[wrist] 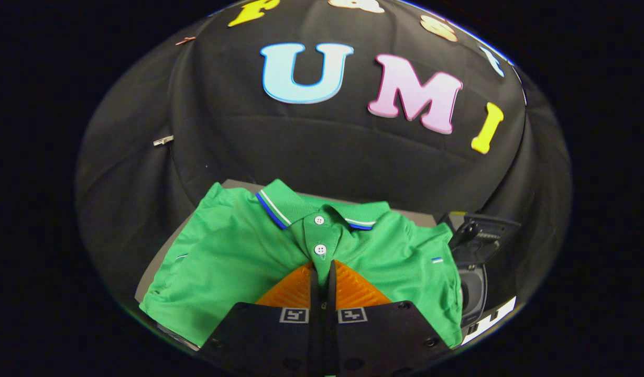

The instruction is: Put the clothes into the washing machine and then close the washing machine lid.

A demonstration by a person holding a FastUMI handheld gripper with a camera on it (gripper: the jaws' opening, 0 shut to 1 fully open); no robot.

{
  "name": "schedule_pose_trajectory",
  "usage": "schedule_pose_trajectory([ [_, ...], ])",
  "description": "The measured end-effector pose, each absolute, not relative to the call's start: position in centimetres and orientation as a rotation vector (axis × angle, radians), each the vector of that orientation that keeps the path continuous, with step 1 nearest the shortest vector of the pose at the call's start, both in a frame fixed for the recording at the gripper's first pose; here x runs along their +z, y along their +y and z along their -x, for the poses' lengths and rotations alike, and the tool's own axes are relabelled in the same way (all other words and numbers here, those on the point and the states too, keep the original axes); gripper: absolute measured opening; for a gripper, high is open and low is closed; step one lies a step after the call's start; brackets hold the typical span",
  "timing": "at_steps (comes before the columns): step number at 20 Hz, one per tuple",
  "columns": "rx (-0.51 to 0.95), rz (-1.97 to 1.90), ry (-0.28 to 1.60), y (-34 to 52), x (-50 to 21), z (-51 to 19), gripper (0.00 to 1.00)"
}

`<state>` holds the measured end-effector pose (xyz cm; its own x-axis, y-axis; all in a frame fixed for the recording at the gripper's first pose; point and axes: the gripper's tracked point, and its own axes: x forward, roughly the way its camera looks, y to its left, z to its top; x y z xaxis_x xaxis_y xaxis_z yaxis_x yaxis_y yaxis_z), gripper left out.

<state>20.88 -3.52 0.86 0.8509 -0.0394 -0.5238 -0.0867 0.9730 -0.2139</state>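
A green polo shirt point(232, 262) with a blue-and-white striped collar and white buttons hangs spread out over the table, lifted at its front. My gripper point(322, 269) is shut on the shirt's button placket just below the lower button, and the cloth is pinched between the two fingers. To the right of the shirt stands the small washing machine point(476, 272) with its dark lid point(484, 233) tipped up open. Part of the drum opening shows beside the shirt's right sleeve.
A grey table top point(238, 184) peeks out behind the shirt's collar and under its left side. The black cloth wall rises close behind the table.
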Motion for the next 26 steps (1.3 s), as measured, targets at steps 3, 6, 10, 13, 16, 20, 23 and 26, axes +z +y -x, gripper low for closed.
schedule_pose_trajectory([
  [3,0.03,0.267,0.433,-2.7,3.5,-20.1,0.06],
  [6,0.017,0.255,0.282,-2.3,6.7,-18.5,0.05],
  [10,-0.015,0.308,0.185,-3.9,9.2,-17.0,0.05],
  [13,-0.012,0.334,0.152,-4.9,10.5,-16.1,0.05],
  [16,0.012,0.313,0.129,-6.6,12.2,-15.4,0.05],
  [20,0.046,0.335,0.1,-11.3,14.0,-14.6,0.05],
  [23,0.077,0.318,0.096,-15.5,14.4,-14.5,0.05],
  [26,0.065,0.319,0.083,-20.6,15.0,-14.4,0.05],
])
